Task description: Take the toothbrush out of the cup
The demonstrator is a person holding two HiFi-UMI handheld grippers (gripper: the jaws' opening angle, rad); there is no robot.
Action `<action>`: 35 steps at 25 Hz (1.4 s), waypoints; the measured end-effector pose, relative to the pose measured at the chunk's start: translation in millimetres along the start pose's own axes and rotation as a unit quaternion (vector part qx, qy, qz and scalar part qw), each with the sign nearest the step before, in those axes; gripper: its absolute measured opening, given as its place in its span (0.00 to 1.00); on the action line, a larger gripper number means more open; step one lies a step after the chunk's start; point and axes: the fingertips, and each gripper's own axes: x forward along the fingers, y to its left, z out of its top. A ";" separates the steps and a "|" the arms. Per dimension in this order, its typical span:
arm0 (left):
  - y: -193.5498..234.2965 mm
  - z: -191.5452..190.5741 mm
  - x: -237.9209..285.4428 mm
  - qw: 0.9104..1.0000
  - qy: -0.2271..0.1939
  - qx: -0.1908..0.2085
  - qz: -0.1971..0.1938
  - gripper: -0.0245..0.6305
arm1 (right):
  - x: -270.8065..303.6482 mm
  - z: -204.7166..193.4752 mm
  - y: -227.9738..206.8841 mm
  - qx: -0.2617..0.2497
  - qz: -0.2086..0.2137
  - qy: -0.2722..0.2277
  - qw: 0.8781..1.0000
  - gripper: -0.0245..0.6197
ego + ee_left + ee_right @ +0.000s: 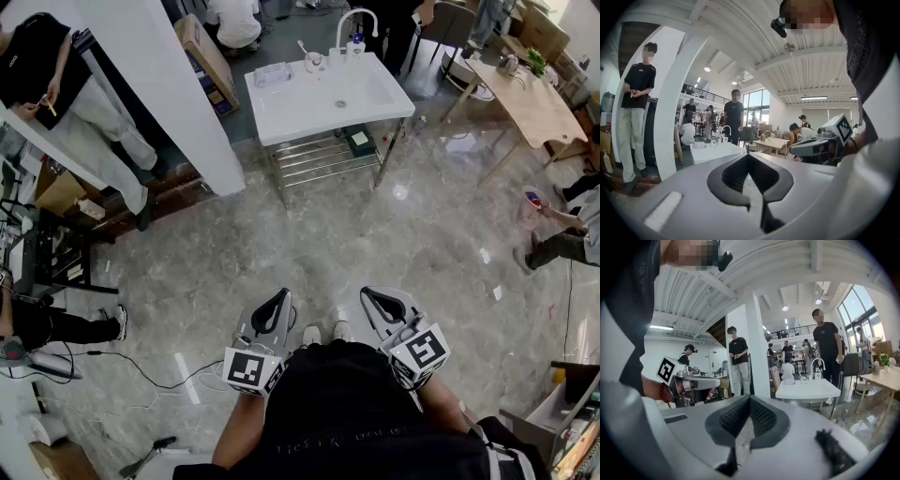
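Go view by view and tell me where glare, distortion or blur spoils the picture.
Head view: bright reflections glare off the glossy floor; the white sink is nearly washed out. Left gripper view: fisheye bends the white pillar, corners black, the left tool close and soft. Right gripper view: same fisheye, bright windows at right.

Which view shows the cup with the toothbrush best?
The head view: the cup stands at the washbasin's far edge beside the faucet, the toothbrush poking out. Both gripper views show it only as a tiny shape on the distant washbasin.
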 end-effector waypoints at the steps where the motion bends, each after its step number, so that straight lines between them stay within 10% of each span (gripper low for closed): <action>1: 0.3 0.7 1.7 1.000 0.000 0.000 0.000 0.05 | 0.4 1.5 -0.8 0.004 0.001 0.003 1.000 0.05; 35: -38.6 -5.0 68.6 0.999 0.018 0.014 0.026 0.05 | -30.9 -15.8 -89.6 0.036 -0.003 -0.028 0.999 0.06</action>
